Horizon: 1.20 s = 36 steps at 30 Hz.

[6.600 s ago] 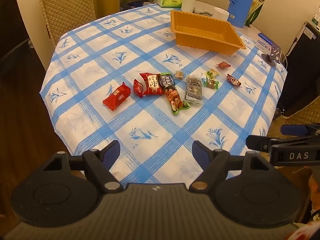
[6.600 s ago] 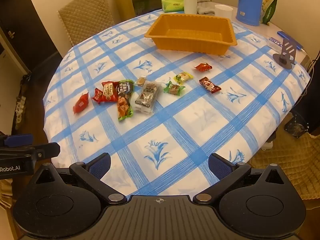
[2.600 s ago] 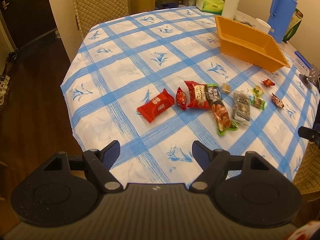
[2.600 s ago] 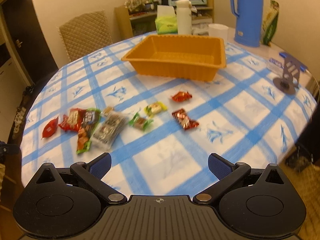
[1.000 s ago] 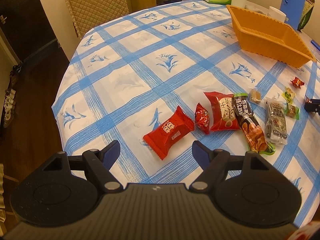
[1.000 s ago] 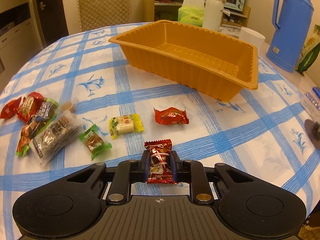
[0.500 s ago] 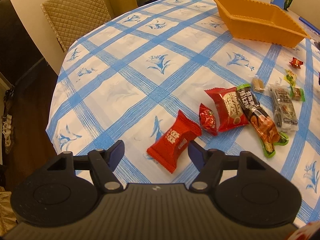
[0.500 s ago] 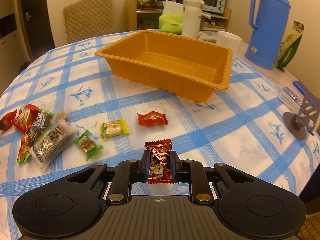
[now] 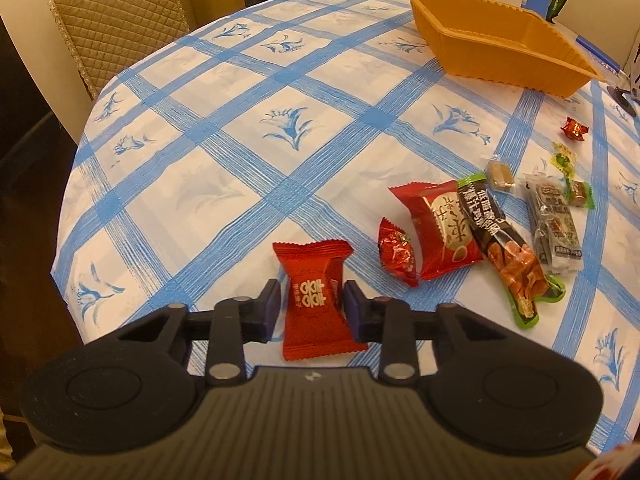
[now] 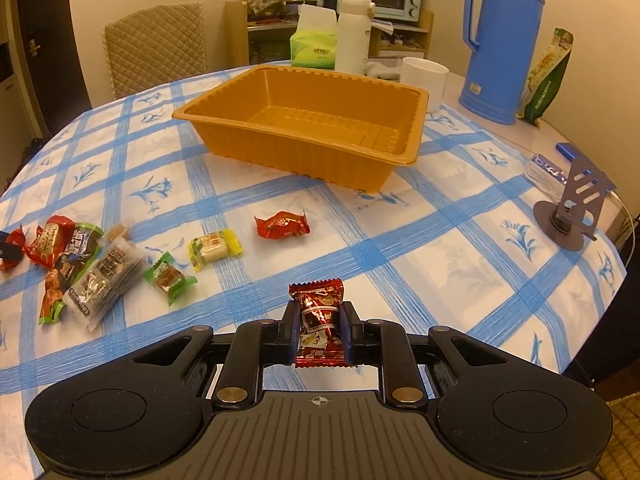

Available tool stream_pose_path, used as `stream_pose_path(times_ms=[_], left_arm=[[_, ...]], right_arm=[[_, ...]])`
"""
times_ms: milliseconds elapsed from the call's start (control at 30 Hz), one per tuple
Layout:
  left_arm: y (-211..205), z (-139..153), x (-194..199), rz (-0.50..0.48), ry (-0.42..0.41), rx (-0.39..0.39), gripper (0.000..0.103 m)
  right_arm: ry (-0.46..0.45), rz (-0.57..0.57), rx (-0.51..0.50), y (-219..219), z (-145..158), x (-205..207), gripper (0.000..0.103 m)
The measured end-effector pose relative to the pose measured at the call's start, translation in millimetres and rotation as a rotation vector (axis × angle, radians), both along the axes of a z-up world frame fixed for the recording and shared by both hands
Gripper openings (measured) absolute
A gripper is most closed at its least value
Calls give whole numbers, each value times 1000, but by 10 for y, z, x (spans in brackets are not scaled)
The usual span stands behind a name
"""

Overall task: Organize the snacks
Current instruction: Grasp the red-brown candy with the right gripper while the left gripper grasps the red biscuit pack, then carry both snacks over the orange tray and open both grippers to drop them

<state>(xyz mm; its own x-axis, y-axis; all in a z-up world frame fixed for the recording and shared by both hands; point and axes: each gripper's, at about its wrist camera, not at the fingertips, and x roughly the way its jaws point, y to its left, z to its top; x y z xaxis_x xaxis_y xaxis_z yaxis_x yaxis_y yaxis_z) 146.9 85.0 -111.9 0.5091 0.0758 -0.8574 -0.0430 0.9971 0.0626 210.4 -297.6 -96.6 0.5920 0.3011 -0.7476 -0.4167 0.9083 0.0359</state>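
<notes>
My left gripper [image 9: 310, 308] is shut on a red snack packet [image 9: 314, 300] that lies on the blue-checked tablecloth. My right gripper [image 10: 319, 330] is shut on a dark red candy [image 10: 319, 322] and holds it above the table. The empty orange tray [image 10: 404, 158] stands at the far side; it also shows in the left wrist view [image 9: 520, 46]. Several other snacks lie in a row: a small red candy [image 9: 396, 254], a red pouch [image 9: 442, 222], a long dark sausage pack [image 9: 504, 248], a clear bar pack [image 9: 554, 224], a green candy [image 10: 170, 278], a yellow candy [image 10: 214, 248] and a red candy [image 10: 282, 224].
Behind the tray stand a blue thermos [image 10: 502, 40], a white bottle [image 10: 352, 34], a white cup [image 10: 424, 76], a tissue box [image 10: 314, 48] and a green bag [image 10: 546, 78]. A grey phone stand [image 10: 574, 208] sits at the right edge. A padded chair [image 9: 116, 20] stands at the far left.
My left gripper has moved in around the red packet and closed on it. My right gripper has risen and drawn back a little with the candy still held.
</notes>
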Motion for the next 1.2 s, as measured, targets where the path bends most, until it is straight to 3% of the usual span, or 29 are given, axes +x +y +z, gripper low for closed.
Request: stream_pose_path(times_ms=[233,800,967,1200], left_arm=[[-42,66,-54,-13,-26,-18,22],[-510,766,-173,-126,-194,-79,21],[-834,913,-39,-142,-221,-86,21],[-1341,1049,423,-114,-249,-98,22]], right_arm=[[-6,-4,3,13,78,-122,21],[2,-37,77,11,399,-381,21],[20,-2,136,-14,500,-250,21],[36,116,182,-83,611,257,21]])
